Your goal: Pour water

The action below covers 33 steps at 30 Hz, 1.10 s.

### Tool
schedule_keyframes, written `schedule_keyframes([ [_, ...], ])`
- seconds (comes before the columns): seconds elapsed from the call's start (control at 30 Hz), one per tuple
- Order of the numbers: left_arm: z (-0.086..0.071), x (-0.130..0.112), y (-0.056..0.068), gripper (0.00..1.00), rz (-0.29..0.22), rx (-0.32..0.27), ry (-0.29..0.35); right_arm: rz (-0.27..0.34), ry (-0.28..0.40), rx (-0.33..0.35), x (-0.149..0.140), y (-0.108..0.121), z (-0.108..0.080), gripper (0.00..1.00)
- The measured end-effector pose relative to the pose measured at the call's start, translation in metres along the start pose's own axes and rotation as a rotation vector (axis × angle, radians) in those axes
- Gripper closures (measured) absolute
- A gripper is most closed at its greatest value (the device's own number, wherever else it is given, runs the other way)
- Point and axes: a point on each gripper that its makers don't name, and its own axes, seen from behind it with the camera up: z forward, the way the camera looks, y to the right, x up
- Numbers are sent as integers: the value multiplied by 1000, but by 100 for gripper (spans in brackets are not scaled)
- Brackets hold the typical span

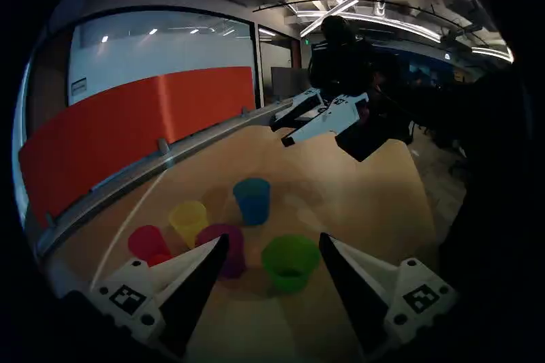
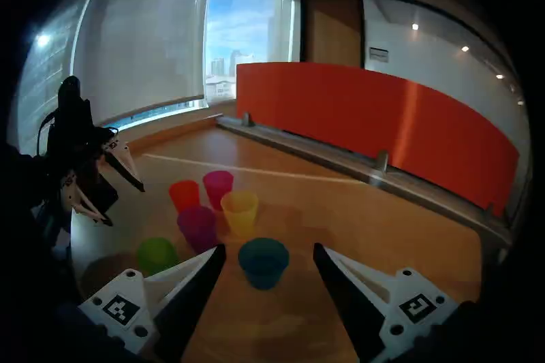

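Left gripper view. Left gripper (image 1: 272,237): fingers spread wide, holding nothing. Green cup (image 1: 291,262) stands upright on the table (image 1: 381,193), low centre of frame, in line with the gap between the fingertips. Neither finger touches it. Purple cup (image 1: 230,248) is just left of it, partly behind the left finger. Yellow cup (image 1: 189,221) and pink cup (image 1: 147,243) are further left. Blue cup (image 1: 252,199) is above centre, further off.

Right gripper view. Right gripper (image 2: 268,247): fingers likewise parted, empty. The blue cup sits low centre, dead ahead in the gap, untouched. The other cups cluster up and left of it, the green one at lower left.

Water: no level can be made out in any cup, so source and target cannot be told.

Key relation: all cups are upright, long axis vertical, mouths up. The fingers come in level from the side, so closing would pinch a cup across its wall. The left gripper is nearer the green cup, the right nearer the blue. Each cup is roughly centred in its own gripper's gap. The two grippers face each other across the cluster.

Judgement: pour not yet begun, no cup grasped. The next move likely calls for a short straight advance before closing. Risk on the left side: the left finger clipping the purple cup, which stands close beside the green one.
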Motion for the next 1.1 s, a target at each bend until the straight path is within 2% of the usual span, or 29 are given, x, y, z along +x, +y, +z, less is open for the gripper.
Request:
schedule_keyframes([
  [0.6, 28, -43, 13, 2, 31, -104, -85, 1, -34, 32, -20, 4, 32, 1],
  [1.1, 43, -69, 19, 2, 49, -137, -139, -5, -58, 44, -30, 3, 49, 1],
])
